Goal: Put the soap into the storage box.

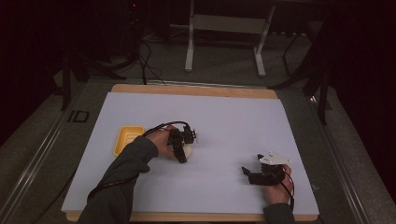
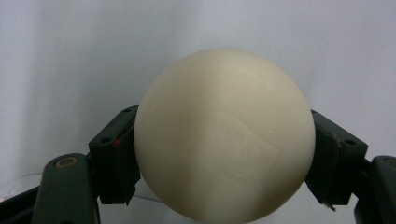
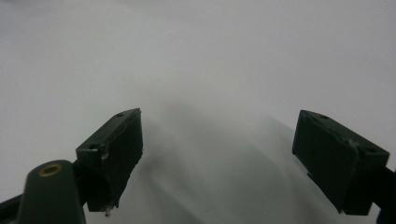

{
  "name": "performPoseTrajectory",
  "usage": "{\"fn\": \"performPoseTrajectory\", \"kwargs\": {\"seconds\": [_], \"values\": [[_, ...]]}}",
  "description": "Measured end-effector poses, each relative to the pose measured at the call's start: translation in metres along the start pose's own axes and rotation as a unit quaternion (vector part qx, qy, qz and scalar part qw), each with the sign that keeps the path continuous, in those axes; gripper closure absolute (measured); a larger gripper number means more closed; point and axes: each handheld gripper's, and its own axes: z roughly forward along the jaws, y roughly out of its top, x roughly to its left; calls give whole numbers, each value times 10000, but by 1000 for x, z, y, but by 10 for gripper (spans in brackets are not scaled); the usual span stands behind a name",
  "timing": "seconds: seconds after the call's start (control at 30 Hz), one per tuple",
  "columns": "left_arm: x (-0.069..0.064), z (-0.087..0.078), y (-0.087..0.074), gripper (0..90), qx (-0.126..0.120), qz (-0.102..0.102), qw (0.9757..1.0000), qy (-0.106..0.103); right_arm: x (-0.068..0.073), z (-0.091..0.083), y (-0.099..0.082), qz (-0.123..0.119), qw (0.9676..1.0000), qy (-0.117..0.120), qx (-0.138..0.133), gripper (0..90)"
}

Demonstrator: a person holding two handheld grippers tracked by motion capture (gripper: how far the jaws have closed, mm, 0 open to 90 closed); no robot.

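Left gripper view: the left gripper [image 2: 224,158] clamps a cream soap [image 2: 224,135] between both jaws. This looks like a pick step; next, probably carrying it to the yellow dish [image 1: 127,139] just behind. The right gripper [image 3: 219,158] gapes empty.

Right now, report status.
Left gripper shut on soap, beside yellow tray. Right gripper open, empty, over white sheet. Nothing in the way.

High view overhead facing forward-down, gripper views close, sharing white sheet [image 1: 224,135]
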Motion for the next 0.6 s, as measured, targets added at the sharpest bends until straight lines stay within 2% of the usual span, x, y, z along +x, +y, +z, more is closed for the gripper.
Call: {"fn": "performPoseTrajectory", "kwargs": {"seconds": [0.13, 0.23, 0.37, 0.6], "values": [[-1, -1, 1, 243, 64, 142, 9999, 48, 0, 0, 0, -1, 10000, -2, -1, 160], [-3, -2, 2, 244, 92, 192, 9995, 218, 0, 0, 0, 2, 10000, 1, -5, 160], [-2, -4, 1, 244, 100, 175, 9996, 182, 0, 0, 0, -1, 10000, -4, -5, 160], [-3, -14, -1, 244, 140, 281, 9995, 92, 0, 0, 0, 1, 10000, -8, -7, 160]]}}
